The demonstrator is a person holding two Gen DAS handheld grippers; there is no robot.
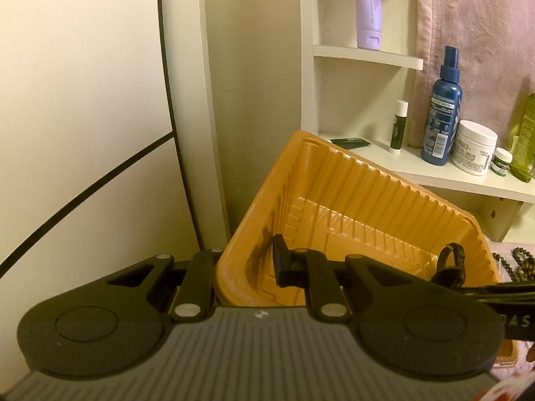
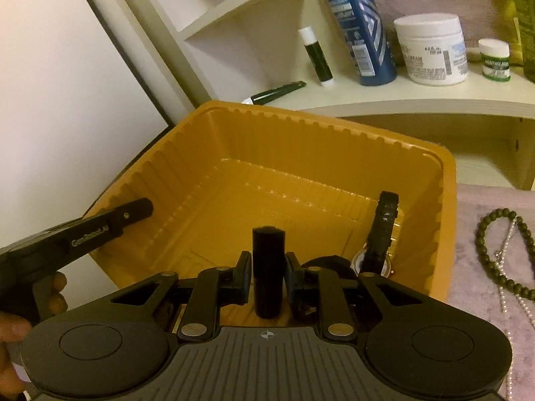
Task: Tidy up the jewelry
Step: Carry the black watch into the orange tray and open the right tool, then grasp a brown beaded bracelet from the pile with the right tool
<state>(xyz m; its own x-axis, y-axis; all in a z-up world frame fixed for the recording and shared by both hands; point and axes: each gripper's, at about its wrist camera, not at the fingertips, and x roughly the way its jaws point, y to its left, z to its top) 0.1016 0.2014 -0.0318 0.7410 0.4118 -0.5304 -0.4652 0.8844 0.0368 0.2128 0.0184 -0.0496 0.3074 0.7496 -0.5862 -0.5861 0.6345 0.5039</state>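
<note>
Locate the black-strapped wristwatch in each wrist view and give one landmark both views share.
Left wrist view: the black-strapped wristwatch sits at lower right, inside the orange tray by its right wall, partly behind the claw's housing.
Right wrist view: the watch stands right of centre against the tray's right wall, strap upright, its face low beside the right claw.
Shared landmark: the blue spray bottle on the white shelf.

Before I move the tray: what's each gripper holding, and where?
Left gripper clamps the orange tray by its side wall. Right gripper has a black cylinder between its jaws, mid-length; contact unclear.
</note>
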